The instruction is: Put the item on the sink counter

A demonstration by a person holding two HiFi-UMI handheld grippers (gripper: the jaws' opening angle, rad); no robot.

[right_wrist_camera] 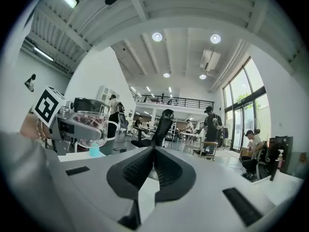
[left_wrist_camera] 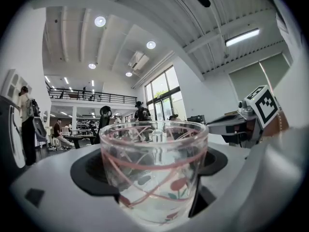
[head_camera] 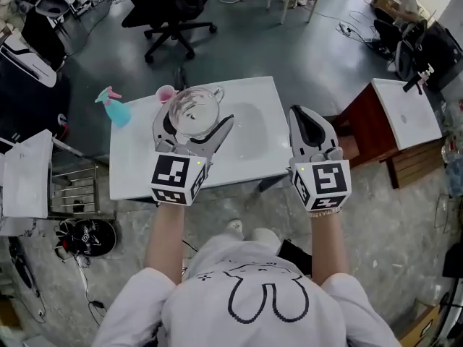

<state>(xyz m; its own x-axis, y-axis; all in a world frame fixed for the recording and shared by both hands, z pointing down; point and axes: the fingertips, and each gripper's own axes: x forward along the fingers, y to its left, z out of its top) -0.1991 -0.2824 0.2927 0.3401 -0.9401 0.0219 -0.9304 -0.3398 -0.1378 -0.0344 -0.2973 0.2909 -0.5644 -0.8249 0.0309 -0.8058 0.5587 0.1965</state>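
Left hand-held gripper (head_camera: 194, 125): clamped on the glass cup (left_wrist_camera: 153, 170), one jaw on each side of its wall
Glass cup: sits between my left jaws, upright with its mouth up, so its long axis is vertical; in the head view it hangs over the sink counter (head_camera: 137, 172); I cannot tell whether its base touches the surface yet
Right hand-held gripper (head_camera: 302, 118): jaws pressed together on nothing, off to the right of the left one and past the counter's right edge; I judge it has no part in the placing
Relation that matters: the counter lies straight below the held cup, so I judge the move to be a plain descent with no sideways travel
Open room: bare white counter shows below, to the left of and on the near side of the left hand-held gripper, so there is plenty of space to land
Edge to mind: the basin (head_camera: 249, 132) dips just to the right of the left hand-held gripper; drifting that way could leave the cup on the slope
Just beyond: a small pink cup (head_camera: 166, 93) stands close behind the held glass
Farther left: a blue spray bottle (head_camera: 116, 108) stands at the far-left corner, well apart
Farthest: an office chair (head_camera: 170, 9) on the floor past the counter
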